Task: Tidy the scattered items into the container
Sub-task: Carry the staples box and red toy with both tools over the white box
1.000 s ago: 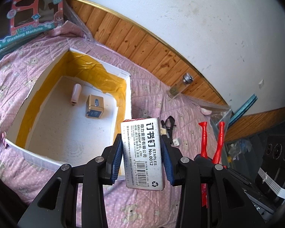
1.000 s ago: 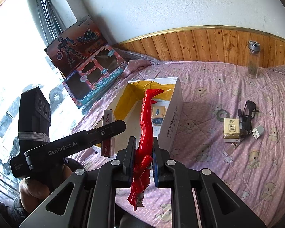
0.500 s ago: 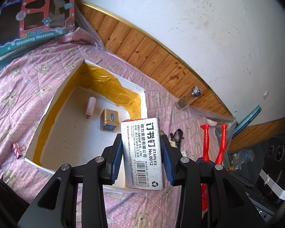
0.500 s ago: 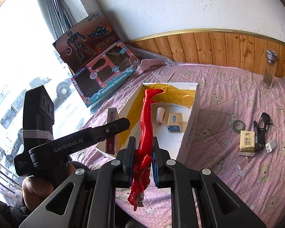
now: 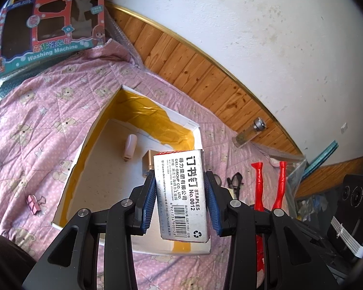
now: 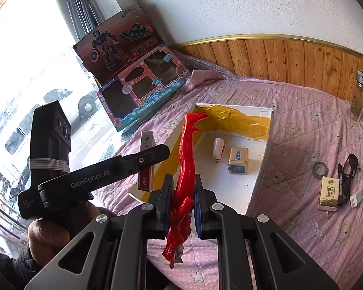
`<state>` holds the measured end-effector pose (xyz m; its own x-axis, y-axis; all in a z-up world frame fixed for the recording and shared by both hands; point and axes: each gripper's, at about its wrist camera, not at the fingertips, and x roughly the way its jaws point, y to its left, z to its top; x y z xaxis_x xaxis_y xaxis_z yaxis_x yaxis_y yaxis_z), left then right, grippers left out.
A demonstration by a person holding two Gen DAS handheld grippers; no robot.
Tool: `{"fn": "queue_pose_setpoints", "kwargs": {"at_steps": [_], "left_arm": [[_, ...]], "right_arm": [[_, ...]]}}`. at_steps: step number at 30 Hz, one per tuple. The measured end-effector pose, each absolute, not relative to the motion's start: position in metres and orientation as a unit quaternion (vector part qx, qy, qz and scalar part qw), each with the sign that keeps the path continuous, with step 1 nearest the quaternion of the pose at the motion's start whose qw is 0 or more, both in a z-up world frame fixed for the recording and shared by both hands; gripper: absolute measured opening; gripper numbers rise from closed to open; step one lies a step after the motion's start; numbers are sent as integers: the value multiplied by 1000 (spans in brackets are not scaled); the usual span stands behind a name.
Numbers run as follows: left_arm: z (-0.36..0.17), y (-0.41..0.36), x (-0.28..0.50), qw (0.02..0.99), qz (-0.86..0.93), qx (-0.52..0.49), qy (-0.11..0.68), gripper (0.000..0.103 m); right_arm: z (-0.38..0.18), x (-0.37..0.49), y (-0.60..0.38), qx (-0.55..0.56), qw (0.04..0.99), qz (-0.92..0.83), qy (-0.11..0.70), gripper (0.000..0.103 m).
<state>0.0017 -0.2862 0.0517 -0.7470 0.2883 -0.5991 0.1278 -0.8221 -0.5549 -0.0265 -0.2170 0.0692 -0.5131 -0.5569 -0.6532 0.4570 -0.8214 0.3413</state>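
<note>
My left gripper point(image 5: 180, 193) is shut on a grey staples box point(image 5: 181, 188), held upright above the near right corner of the container point(image 5: 157, 118), a white carton with yellow-taped inner walls. Inside it lie a small white charger point(image 5: 130, 147) and a gold box point(image 5: 148, 163). My right gripper point(image 6: 182, 193) is shut on a red plastic tool point(image 6: 187, 149) whose tip points over the container's point(image 6: 259, 186) left rim. The tool's two red arms point(image 5: 259, 181) also show in the left wrist view. The staples box point(image 6: 146, 159) appears left of the carton.
On the pink bedspread right of the carton lie a tape roll point(image 6: 319, 169), a tissue pack point(image 6: 329, 193), black glasses point(image 6: 351, 166), a pen point(image 6: 341, 183) and a white adapter point(image 6: 355, 198). A glass bottle point(image 6: 359, 94) stands by the wooden wall. A pink clip point(image 5: 34, 203) lies left; toy boxes point(image 6: 142, 91) lean behind.
Both hands have slid sideways together, so the carton has drifted to the right in both views and looks smaller in the left one. Both grips are unchanged.
</note>
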Motion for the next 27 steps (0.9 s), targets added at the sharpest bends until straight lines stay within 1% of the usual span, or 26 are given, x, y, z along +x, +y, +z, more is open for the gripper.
{"fn": "queue_pose_setpoints", "kwargs": {"at_steps": [21, 27], "left_arm": [[44, -326, -40, 32, 878, -383, -286, 40], [35, -339, -56, 37, 867, -393, -303, 40]], "right_arm": [[52, -91, -254, 444, 296, -844, -50, 16], [42, -117, -263, 459, 289, -839, -47, 16]]}}
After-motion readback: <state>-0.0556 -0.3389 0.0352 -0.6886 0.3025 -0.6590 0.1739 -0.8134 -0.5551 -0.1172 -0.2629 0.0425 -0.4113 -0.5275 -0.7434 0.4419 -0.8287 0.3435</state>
